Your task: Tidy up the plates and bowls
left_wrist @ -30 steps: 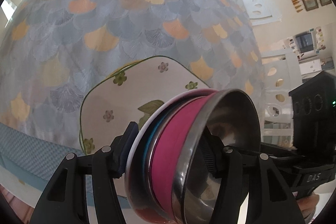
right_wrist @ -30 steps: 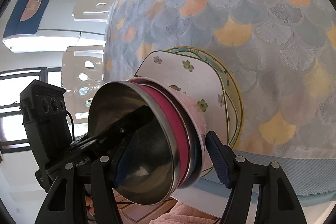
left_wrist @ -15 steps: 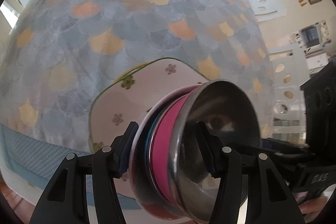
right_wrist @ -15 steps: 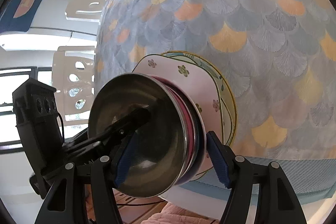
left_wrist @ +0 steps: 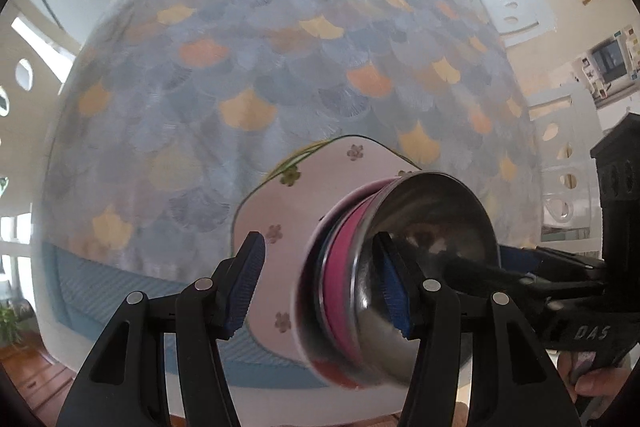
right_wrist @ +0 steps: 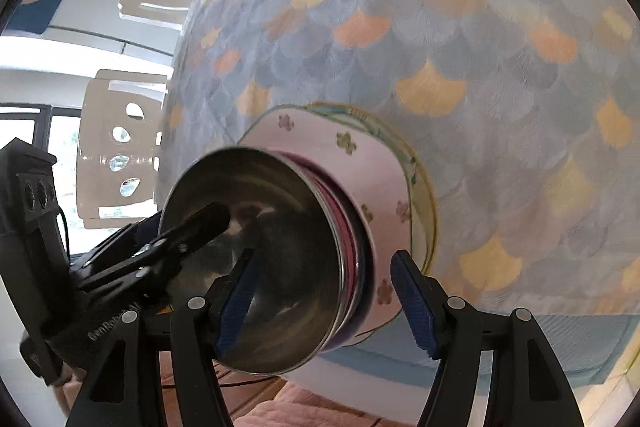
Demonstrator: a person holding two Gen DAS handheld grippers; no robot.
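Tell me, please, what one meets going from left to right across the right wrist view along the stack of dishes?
Left gripper reaching into the bowl → steel bowl → pink bowl rim → white floral square plate → green-rimmed plate edge → scale-patterned tablecloth.

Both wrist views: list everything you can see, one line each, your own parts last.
Steel bowl: one, silver metal, top of a nested bowl stack on the plates.
Pink bowl: one, magenta, directly under the steel bowl; more rims below, count unclear.
Square floral plate: one, pale pink with small flowers, under the bowls.
Round plate: at least one, yellow-green rim, beneath the square plate.
Tablecloth: one, grey-blue scallops with orange and yellow, covering the table.
White chairs: several, cut-out backs, around the table.
Left claw: one, black with blue pads, straddling the stack's rim.
Right claw: one, same colours, straddling the opposite rim.
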